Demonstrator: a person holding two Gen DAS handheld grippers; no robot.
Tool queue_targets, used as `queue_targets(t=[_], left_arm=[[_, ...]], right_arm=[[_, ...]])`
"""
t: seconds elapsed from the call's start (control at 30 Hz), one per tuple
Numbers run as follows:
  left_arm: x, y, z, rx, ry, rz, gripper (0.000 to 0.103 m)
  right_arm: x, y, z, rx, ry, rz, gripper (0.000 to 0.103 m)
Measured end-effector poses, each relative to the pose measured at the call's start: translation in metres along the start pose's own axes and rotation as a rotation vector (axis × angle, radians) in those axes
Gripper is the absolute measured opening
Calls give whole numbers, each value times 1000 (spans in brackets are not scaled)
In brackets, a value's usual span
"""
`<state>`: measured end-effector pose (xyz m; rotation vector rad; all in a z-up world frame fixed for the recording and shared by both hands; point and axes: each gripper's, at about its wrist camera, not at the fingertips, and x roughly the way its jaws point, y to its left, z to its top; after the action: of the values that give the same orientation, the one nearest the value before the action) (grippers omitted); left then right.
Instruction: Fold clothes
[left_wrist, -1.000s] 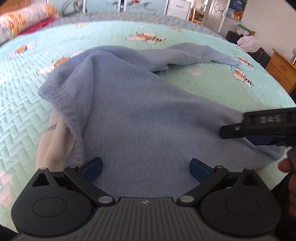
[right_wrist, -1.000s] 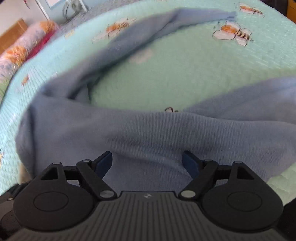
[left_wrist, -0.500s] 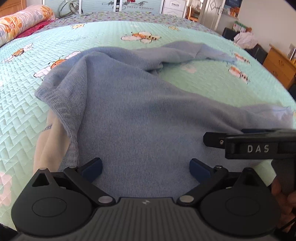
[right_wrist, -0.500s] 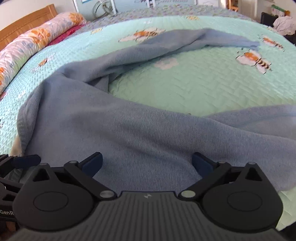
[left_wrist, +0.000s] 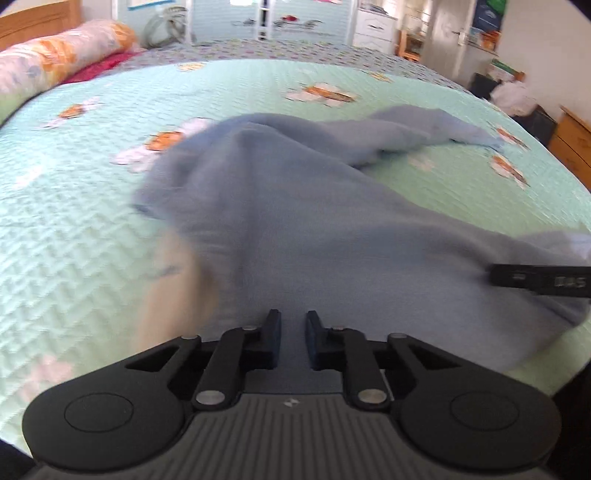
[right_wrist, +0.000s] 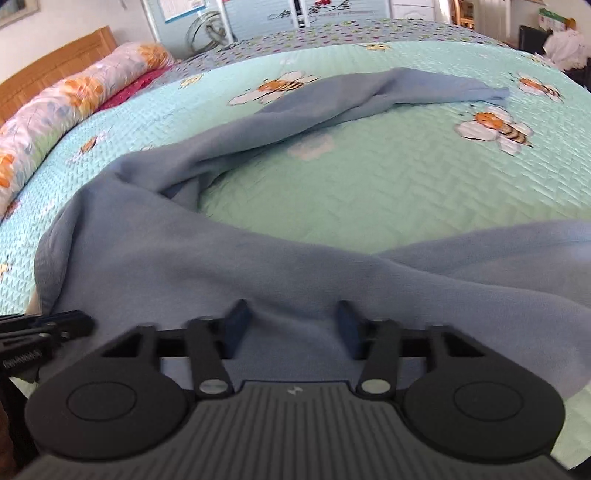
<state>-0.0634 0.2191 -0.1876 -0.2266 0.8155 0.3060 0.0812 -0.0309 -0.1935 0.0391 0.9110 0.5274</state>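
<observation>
garment: blue knit sweater (right_wrist: 207, 266), spread loose on the quilted bee-print bedspread (right_wrist: 388, 192); near hem lies under both grippers, one sleeve (right_wrist: 369, 92) trails off toward the far side of the bed
under it: something pale (left_wrist: 173, 280) pokes out at the sweater's left edge in the left wrist view; too blurred to name, maybe another garment
left gripper (left_wrist: 293, 338): jaws pressed together, pinching a fold of the sweater's near edge; cloth sits right between the pads
right gripper (right_wrist: 291, 325): jaws closing, still partly apart, a ridge of sweater fabric bunched between them; pads not visibly pressing yet, so I'd not call it a grip
relative position: both on the same near edge, right gripper just beside the left, its finger visible at the right border of the left wrist view
handling: soft, limp, light knit; stretches and sags, no stiffness to hold a shape; not slippery, not fragile; will drape from any pinch point and drag over the quilt
where to hold: along the hem or a side seam, two points well apart so the edge stays taut; take a full fold between the pads, a thin pinch of loose knit may pull out
risk: lifting on one secure pinch only skews the body; the trailing sleeve will follow and bunch
</observation>
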Motion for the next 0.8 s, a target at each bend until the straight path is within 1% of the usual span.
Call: queue_targets(t=[0.03, 0.07, 0.13, 0.17, 0.2, 0.23, 0.27, 0.3, 0.33, 0.43, 0.47, 0.5, 0.53, 0.57, 0.6, 0.63, 0.67, 0.7, 0.73, 0.77, 0.8], left_arm=[[-2, 14, 0, -32, -6, 15, 3], [-6, 26, 0, -62, -13, 21, 3], [-19, 41, 0, -105, -31, -3, 3], [-26, 43, 1, -113, -43, -17, 3], [-32, 43, 1, -117, -56, -31, 5], [-39, 43, 1, -121, -68, -45, 14], [-43, 42, 0, -129, -75, -50, 23], [-45, 41, -1, -138, -81, -52, 43], [-46, 39, -2, -138, -81, -58, 56], [-47, 34, -6, -124, -77, -73, 58], [-48, 33, -8, -117, -76, -79, 59], [-48, 33, -10, -110, -76, -88, 61], [-47, 34, -12, -103, -76, -96, 62], [-46, 34, -14, -97, -74, -98, 62], [-43, 35, -16, -94, -71, -94, 60], [-42, 37, -18, -95, -71, -86, 50], [-45, 38, -19, -92, -74, -86, 40], [-49, 39, -21, -87, -78, -88, 13], [-54, 42, -22, -94, -82, -103, 2], [-60, 44, -23, -104, -86, -121, 2], [-65, 46, -24, -112, -85, -118, 5]], right_arm=[[-2, -12, 1, 52, 0, 7, 2], [-4, -24, 3, 104, 0, 14, 0], [-9, -48, 6, 207, 1, 29, 0], [-17, -46, 5, 208, -20, 11, 2], [-26, -38, 3, 178, -47, -8, 16], [-34, -25, 0, 138, -75, 14, 34], [-43, -10, -4, 97, -102, 38, 44], [-47, 4, -9, 62, -116, 82, 57], [-50, 19, -14, 28, -130, 127, 59], [-35, 59, -27, -88, -77, 204, 57], [-25, 65, -31, -111, -42, 192, 56], [-15, 70, -35, -134, -6, 178, 54], [-5, 68, -38, -139, 25, 149, 45], [-2, 61, -38, -122, 21, 141, 38], [0, 54, -37, -104, 15, 135, 20], [-2, 41, -35, -59, 11, 115, 2], [-4, 29, -32, -12, 6, 94, 0], [-6, 17, -29, 36, 1, 74, 0], [-12, 7, -29, 67, -8, 50, 0], [-18, -3, -29, 97, -16, 25, 0], [-26, -7, -30, 106, -31, 23, 3]])
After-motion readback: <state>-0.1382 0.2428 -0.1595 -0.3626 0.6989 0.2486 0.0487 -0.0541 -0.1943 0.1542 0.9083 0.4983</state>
